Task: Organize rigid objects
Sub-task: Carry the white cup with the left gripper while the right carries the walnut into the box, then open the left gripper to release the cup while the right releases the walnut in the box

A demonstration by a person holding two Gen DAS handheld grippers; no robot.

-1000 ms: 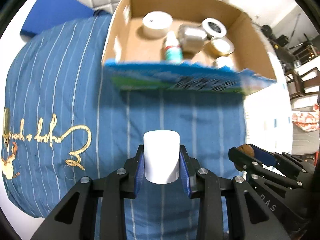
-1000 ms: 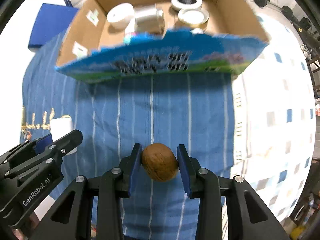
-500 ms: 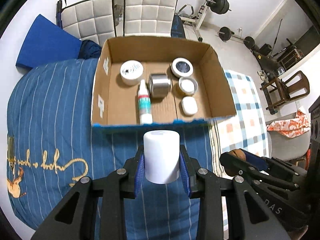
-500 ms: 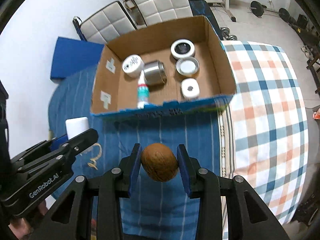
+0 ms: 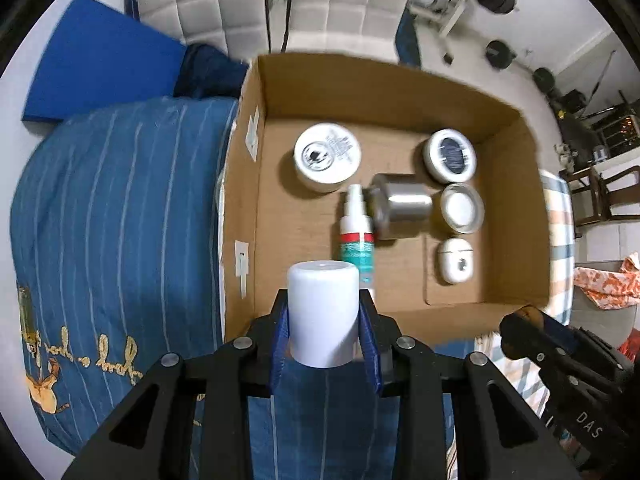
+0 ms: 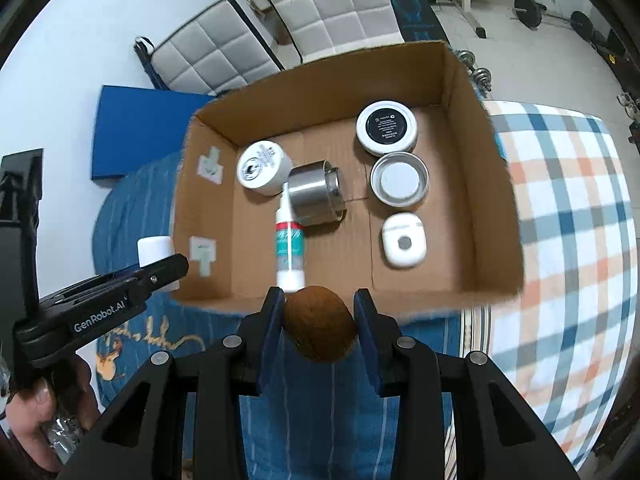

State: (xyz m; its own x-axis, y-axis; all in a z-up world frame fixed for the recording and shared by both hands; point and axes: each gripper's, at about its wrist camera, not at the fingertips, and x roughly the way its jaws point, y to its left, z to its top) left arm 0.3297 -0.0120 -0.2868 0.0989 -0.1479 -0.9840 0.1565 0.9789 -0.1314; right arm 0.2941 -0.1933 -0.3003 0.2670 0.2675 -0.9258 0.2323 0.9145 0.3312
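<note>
My left gripper (image 5: pixel 324 322) is shut on a white cylinder (image 5: pixel 323 312), held above the near edge of an open cardboard box (image 5: pixel 400 92). My right gripper (image 6: pixel 319 314) is shut on a brown walnut (image 6: pixel 320 328), held above the box's near wall (image 6: pixel 348 298). Inside the box lie a spray bottle (image 6: pixel 289 240), a steel tin (image 6: pixel 316 198), a white jar (image 6: pixel 264 168), a black-lidded jar (image 6: pixel 386 128), a metal lid (image 6: pixel 399 179) and a small white case (image 6: pixel 403 246). The left gripper with the cylinder (image 6: pixel 154 252) also shows at the left in the right wrist view.
The box sits on a blue striped cloth (image 5: pixel 120 220) beside a checked cloth (image 6: pixel 568 220). Two padded chairs (image 6: pixel 332 4) and a blue mat (image 6: pixel 140 128) stand behind the box. Gym weights (image 6: pixel 528 8) lie on the floor at the far right.
Both grippers have risen and moved forward towards the box with their objects; the view now looks down into the box from over its near edge.
</note>
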